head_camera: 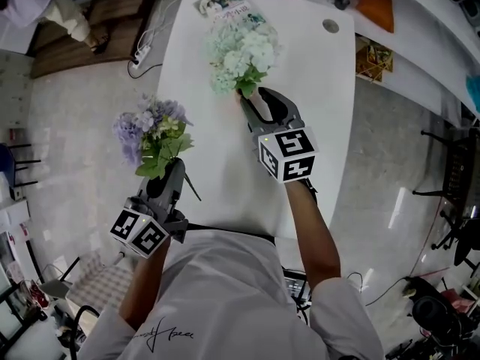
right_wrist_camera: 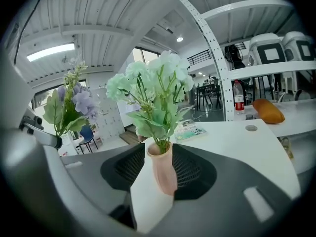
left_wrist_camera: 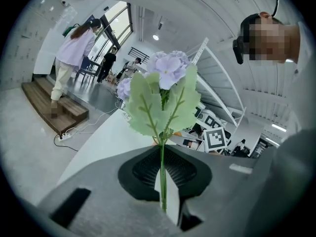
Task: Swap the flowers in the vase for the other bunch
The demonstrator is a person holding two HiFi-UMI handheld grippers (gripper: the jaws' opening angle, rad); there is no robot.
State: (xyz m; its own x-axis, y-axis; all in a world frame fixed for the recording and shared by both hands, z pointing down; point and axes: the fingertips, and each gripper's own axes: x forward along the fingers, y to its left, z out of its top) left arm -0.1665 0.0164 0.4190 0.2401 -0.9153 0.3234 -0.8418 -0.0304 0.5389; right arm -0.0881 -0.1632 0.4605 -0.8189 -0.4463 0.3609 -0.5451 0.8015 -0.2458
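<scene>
Vase (right_wrist_camera: 162, 169), pink, holding pale green flowers (head_camera: 241, 55), stands on the desk (head_camera: 319, 111) between the right claw (head_camera: 260, 102) and its parted jaws, hidden under blooms in head view; the left claw (head_camera: 169, 172) clenches the purple bunch (head_camera: 150, 130) by its stem.

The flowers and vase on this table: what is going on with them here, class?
A person works with a gripper in each hand. The left gripper is shut on the stem of the purple bunch, held in the air beside the white table. The right gripper has its jaws open on either side of the pink vase, which stands upright on the table with the pale green bunch in it.
</scene>
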